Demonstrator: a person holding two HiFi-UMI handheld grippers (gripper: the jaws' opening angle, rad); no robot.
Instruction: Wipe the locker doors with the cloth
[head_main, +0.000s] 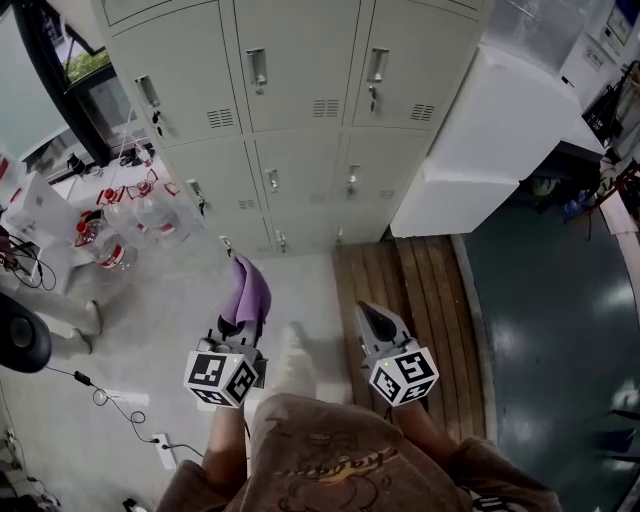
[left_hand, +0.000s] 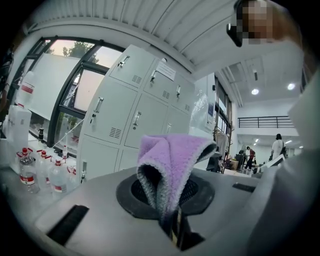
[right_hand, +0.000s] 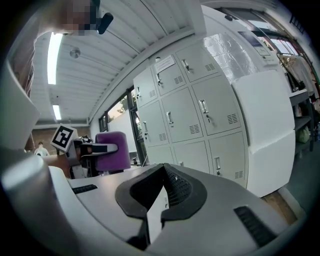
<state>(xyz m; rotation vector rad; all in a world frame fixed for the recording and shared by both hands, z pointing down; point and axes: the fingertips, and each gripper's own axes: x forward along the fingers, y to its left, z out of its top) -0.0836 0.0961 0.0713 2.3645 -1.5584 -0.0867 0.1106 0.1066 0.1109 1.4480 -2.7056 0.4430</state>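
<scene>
A bank of pale grey lockers (head_main: 300, 110) fills the far side of the head view, its doors closed, with handles and vent slots. My left gripper (head_main: 240, 322) is shut on a purple cloth (head_main: 247, 291) that folds up out of its jaws; the cloth (left_hand: 172, 162) fills the middle of the left gripper view. My right gripper (head_main: 375, 322) is shut with nothing in it, its jaws meeting in a point (right_hand: 162, 170). Both grippers hang well short of the lockers (right_hand: 195, 110), above the floor. The left gripper with its cloth (right_hand: 107, 150) shows at the left of the right gripper view.
A white block-like cabinet (head_main: 490, 140) stands right of the lockers. Wooden slats (head_main: 410, 300) lie on the floor below them. Several water bottles with red caps (head_main: 130, 215) stand at the left, beside cables and a power strip (head_main: 165, 450). People stand far off (left_hand: 276, 146).
</scene>
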